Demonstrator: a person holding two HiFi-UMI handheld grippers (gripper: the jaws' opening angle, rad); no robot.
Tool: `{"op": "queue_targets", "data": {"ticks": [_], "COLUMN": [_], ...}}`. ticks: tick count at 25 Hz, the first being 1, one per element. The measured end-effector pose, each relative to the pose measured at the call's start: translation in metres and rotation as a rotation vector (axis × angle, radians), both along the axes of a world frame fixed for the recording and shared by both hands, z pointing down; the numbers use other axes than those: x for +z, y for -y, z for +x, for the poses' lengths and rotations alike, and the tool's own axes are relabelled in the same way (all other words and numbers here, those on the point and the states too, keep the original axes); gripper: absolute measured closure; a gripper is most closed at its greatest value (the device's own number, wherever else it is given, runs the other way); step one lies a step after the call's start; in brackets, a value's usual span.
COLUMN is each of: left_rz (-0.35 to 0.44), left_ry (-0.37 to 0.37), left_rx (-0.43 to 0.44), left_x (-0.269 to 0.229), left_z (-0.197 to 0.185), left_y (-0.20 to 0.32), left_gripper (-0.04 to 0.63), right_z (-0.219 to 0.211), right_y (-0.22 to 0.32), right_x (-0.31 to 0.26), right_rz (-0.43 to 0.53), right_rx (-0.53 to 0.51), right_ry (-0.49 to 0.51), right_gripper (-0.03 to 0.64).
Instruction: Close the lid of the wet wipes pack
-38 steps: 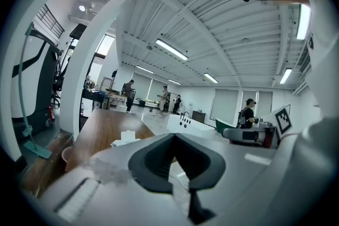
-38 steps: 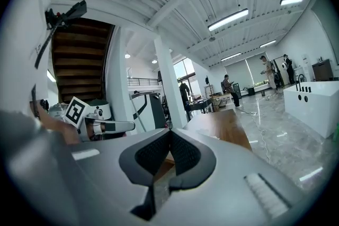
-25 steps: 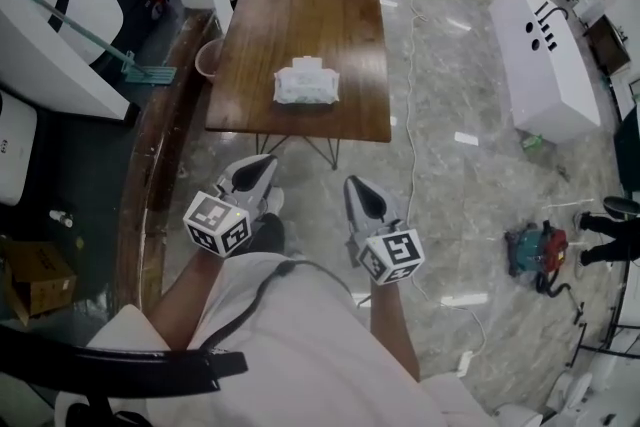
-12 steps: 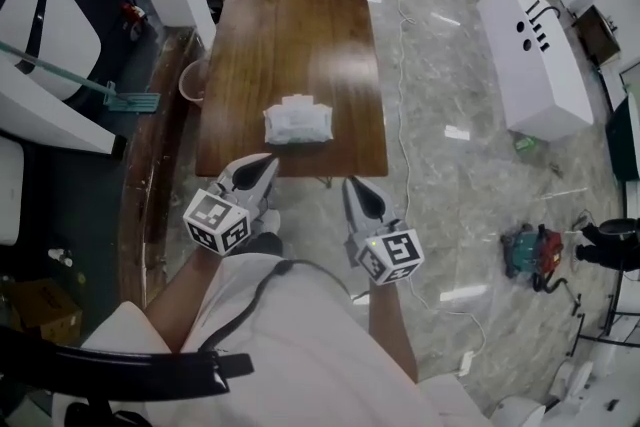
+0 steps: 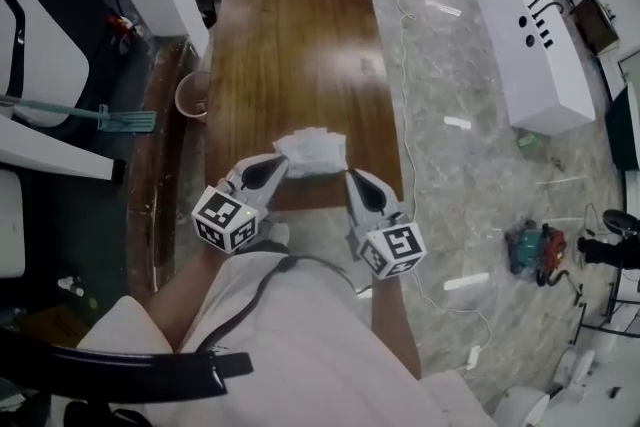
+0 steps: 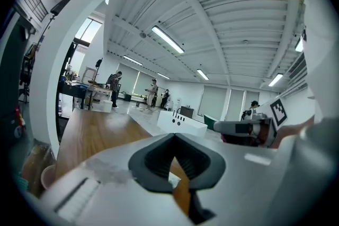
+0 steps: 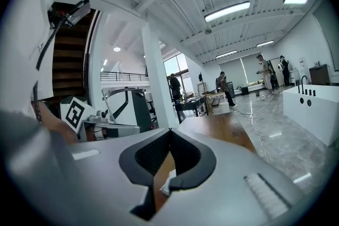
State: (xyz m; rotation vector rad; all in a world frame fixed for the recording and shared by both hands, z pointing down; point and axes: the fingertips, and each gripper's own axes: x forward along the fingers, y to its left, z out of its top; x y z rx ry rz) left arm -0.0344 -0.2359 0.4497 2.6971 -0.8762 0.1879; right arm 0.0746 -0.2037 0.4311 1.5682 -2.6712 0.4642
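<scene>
**Pack dead ahead, flanked by both grippers**

The wooden table (image 5: 290, 35) runs lengthwise from 6 to 12 o'clock in the head view. The wet wipes pack (image 5: 312, 155) lies on it close to the near, 6 o'clock end, with its long axis across the table from 9 to 3.

The left gripper (image 5: 272, 167) sits off the pack's near-left corner, so the pack lies at about 1 o'clock from it. The right gripper (image 5: 358, 183) sits off the near-right corner, with the pack at about 11 o'clock. Both point roughly level toward 12. The left tip looks slightly the nearer and almost meets the pack's edge in the picture, though the height above it cannot be judged.

Each gripper's own view shows its jaws clenched tip to tip with nothing between them.

The lid is too small here to tell whether it stands up. Either closed tip could likely press it down.
</scene>
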Motion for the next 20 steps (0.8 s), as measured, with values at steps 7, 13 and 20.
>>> {"op": "queue_targets", "data": {"ticks": [7,13,20], "left_rz": [-0.012,-0.035,-0.032], "left_ry": [-0.009,-0.011,0.017], "left_rx": [0.009,-0.04,-0.134], "left_x": [0.008,0.021,0.025], "left_z": [-0.009,-0.016,-0.014], "left_y": [0.035,0.045,0.049], "left_gripper": [0.592,0.592,0.592], "right_z": [-0.017,-0.022,-0.021], "right_y": [0.037,0.054,0.078], "right_x": [0.006,0.015,0.024], "right_rz": [-0.01,-0.017,-0.038], "right_rx": [0.015,-0.04,-0.161], "right_ry": [-0.001,-0.013,-0.019], "right_gripper": [0.607,0.607,0.607]}}
